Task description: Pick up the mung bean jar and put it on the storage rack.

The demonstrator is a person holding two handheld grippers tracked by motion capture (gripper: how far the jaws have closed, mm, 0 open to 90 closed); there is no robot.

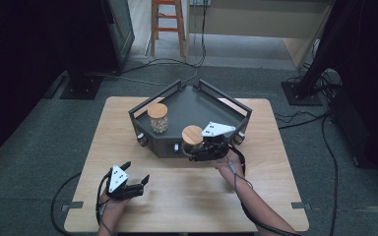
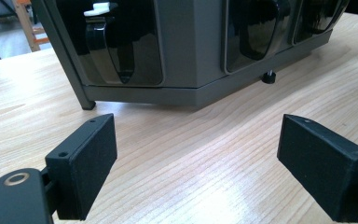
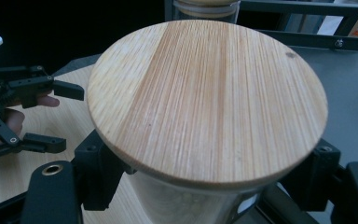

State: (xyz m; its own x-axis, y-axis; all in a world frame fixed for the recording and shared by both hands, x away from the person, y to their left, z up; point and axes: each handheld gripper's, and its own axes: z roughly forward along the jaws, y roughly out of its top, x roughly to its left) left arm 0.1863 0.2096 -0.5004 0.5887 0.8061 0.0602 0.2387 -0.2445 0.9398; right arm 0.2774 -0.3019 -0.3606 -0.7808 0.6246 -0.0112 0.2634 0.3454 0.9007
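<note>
Right gripper point(image 3: 205, 186): clenched on the glass body of the near jar, one black pad on each side just under the lid; in the high view it sits at about 5 o'clock of the tray, the person's hand behind it.
Near jar point(image 1: 192, 140): upright, round wooden lid point(image 3: 207, 100) on top, standing at the tray's front edge, toward the 6 o'clock side of the tray; whether its base rests on the tray floor or is just off it cannot be told.
Far jar point(image 1: 158, 118): upright with the same kind of wooden lid, pale contents inside, at the tray's 9 o'clock side, well apart from the near jar.
Tray point(image 1: 192, 105): dark grey, many-sided, low rails round its back edges, on short feet, at 12 o'clock on the tabletop.
Left gripper point(image 2: 196, 158): released, jaws spread wide with nothing between them, low over bare wood at about 7 o'clock of the tabletop, pointing at the tray's front wall.
Tabletop point(image 1: 187, 196): light wood, bare between the two hands.
Beyond: an orange stool point(image 1: 168, 19) on the floor at 12 o'clock, cables trailing round it.
</note>
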